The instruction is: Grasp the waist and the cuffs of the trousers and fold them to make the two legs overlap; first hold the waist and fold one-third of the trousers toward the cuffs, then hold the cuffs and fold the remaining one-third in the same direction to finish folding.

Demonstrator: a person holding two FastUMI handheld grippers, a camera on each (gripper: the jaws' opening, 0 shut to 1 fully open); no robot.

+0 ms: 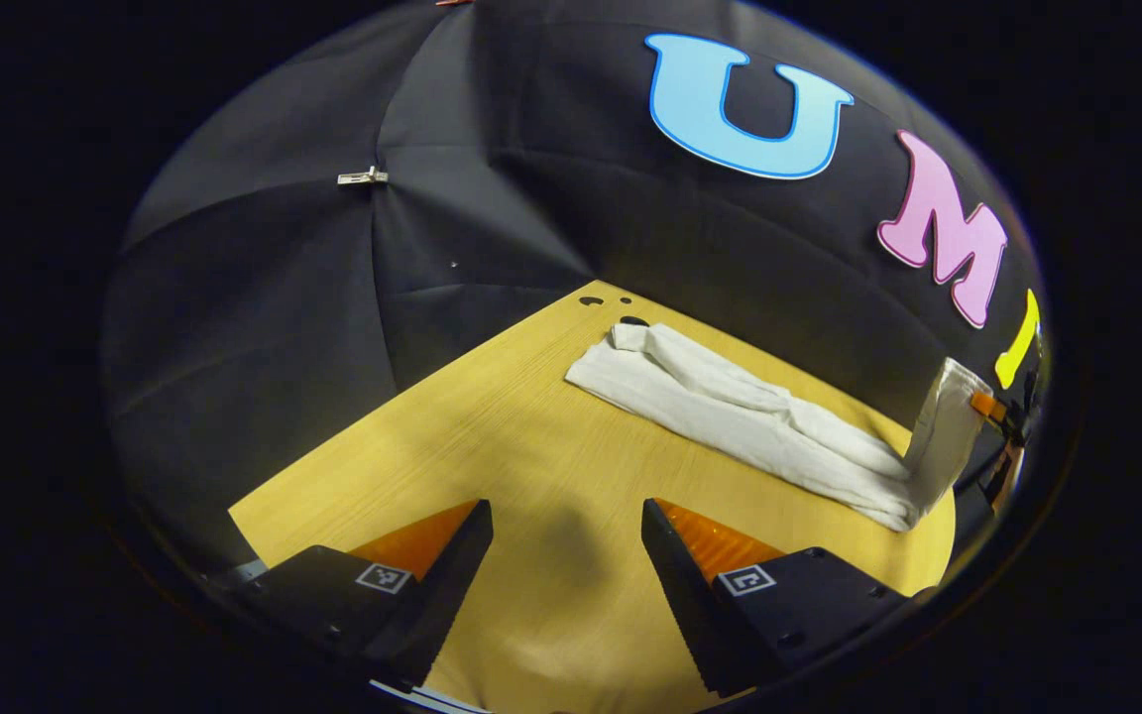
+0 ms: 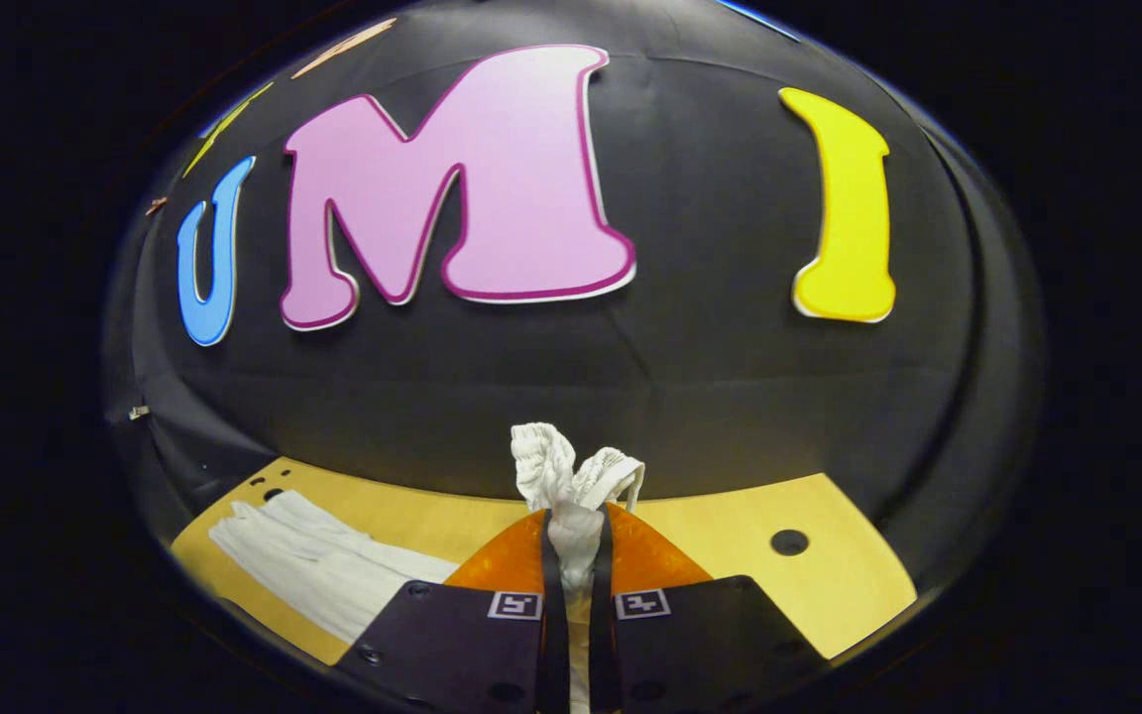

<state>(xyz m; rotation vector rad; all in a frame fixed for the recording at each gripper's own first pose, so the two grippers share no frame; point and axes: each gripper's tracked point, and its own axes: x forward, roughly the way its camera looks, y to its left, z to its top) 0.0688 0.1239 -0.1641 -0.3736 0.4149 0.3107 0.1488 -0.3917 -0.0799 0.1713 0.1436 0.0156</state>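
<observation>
The right claw (image 2: 571, 555) is clenched on a bunched end of the trousers (image 2: 576, 476), both fingers pressing the white cloth, a ruffled tuft standing up past the tips. It looks like the elastic waist, though I cannot be sure. Seen from the left gripper view, that end (image 1: 943, 431) is lifted upright off the bench (image 1: 531, 466), while the rest of the garment lies flat as one long band, legs apparently laid one on the other.

The long axis runs from the raised end away toward the far end (image 1: 630, 342) near the bench's back corner. So the fold, I judge, must travel along that line, carrying the held end over the flat part toward the cuffs.

The left claw (image 1: 566, 555) is released, jaws wide apart, hovering over bare bench well short of the cloth; the right is plainly the nearer.

The fabric is soft, creased white knit, limp and likely to sag. The bench is smooth yellow wood grain with small dark holes (image 2: 789, 541).
</observation>
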